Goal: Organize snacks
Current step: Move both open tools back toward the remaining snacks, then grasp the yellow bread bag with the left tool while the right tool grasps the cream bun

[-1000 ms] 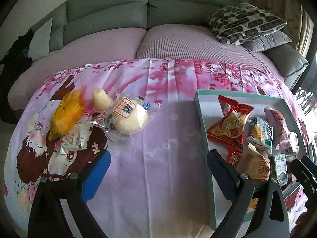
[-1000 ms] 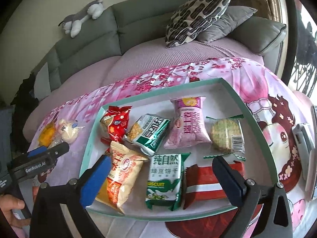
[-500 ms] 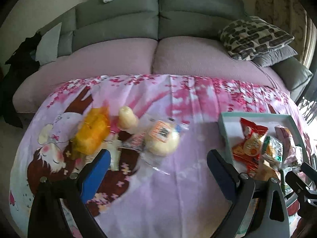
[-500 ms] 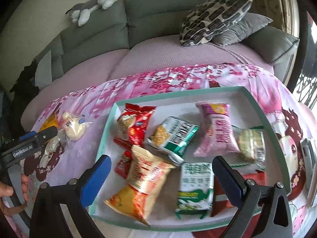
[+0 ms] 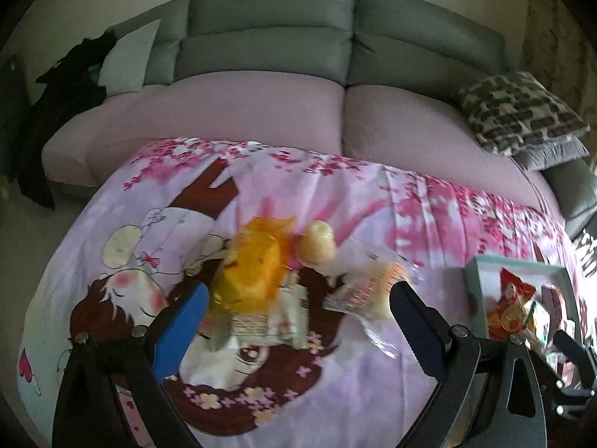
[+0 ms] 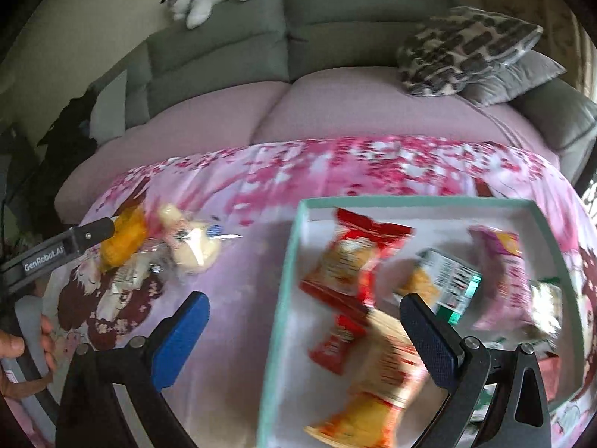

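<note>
Orange packet [image 5: 249, 269] overlaps neighbouring snacks between spread left tongs [image 5: 298, 321].

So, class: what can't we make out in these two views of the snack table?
- Left wrist view: tray cut off by the right edge and the left tool.
- Right wrist view: packet print motion-blurred.
- Both views: white wrapper largely hidden under the orange snack.

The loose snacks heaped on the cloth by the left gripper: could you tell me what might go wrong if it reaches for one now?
1. The orange packet, the pale round bun and a white wrapper overlap, so the open left gripper may catch two at once.
2. The bun's clear wrapper looks slippery and could slide out.
3. The tray already looks crowded, so a dropped packet may land on others.
</note>
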{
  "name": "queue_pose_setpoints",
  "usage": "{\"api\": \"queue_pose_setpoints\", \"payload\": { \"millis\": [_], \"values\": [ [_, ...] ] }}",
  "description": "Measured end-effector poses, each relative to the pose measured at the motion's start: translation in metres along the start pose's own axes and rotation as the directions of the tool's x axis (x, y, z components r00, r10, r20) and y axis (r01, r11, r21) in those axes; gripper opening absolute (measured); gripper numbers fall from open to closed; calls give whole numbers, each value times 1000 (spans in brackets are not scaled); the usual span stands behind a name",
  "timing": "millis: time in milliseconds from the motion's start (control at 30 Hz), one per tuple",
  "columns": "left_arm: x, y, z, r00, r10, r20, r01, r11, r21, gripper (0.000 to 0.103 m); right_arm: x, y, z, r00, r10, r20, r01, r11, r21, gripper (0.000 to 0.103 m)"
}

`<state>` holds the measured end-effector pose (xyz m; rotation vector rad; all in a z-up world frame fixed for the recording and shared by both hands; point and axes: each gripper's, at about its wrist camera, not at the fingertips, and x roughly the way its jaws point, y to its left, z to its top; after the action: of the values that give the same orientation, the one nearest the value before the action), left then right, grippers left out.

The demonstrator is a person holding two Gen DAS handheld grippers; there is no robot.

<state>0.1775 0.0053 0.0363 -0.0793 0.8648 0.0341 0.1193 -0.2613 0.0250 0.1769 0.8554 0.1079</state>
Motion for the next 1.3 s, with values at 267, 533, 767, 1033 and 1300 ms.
{"api": "queue_pose_setpoints", "payload": {
  "millis": [267, 533, 767, 1033, 1300],
  "values": [
    [8, 56, 9, 999, 35, -18, -37, 993, -117, 98, 23, 44, 15, 998, 60, -26, -62, 997, -45, 103],
    [27, 96, 11, 999, -17, -51, 7, 980, -199, 98, 53, 76, 36, 987, 145, -64, -146, 989, -13, 103],
    [53, 90, 19, 991, -104, -84, 87, 980, -180, 98, 89, 85, 51, 975, 188, -117, -180, 981, 72, 103],
    [85, 86, 19, 975, -184, -128, 151, 962, -226, 95, 122, 86, 49, 970, 172, -174, -151, 980, 130, 103],
    [93, 80, 15, 956, -263, -130, 226, 942, -248, 58, 130, 86, 43, 960, 206, -192, -176, 971, 163, 71]
  ]
}}
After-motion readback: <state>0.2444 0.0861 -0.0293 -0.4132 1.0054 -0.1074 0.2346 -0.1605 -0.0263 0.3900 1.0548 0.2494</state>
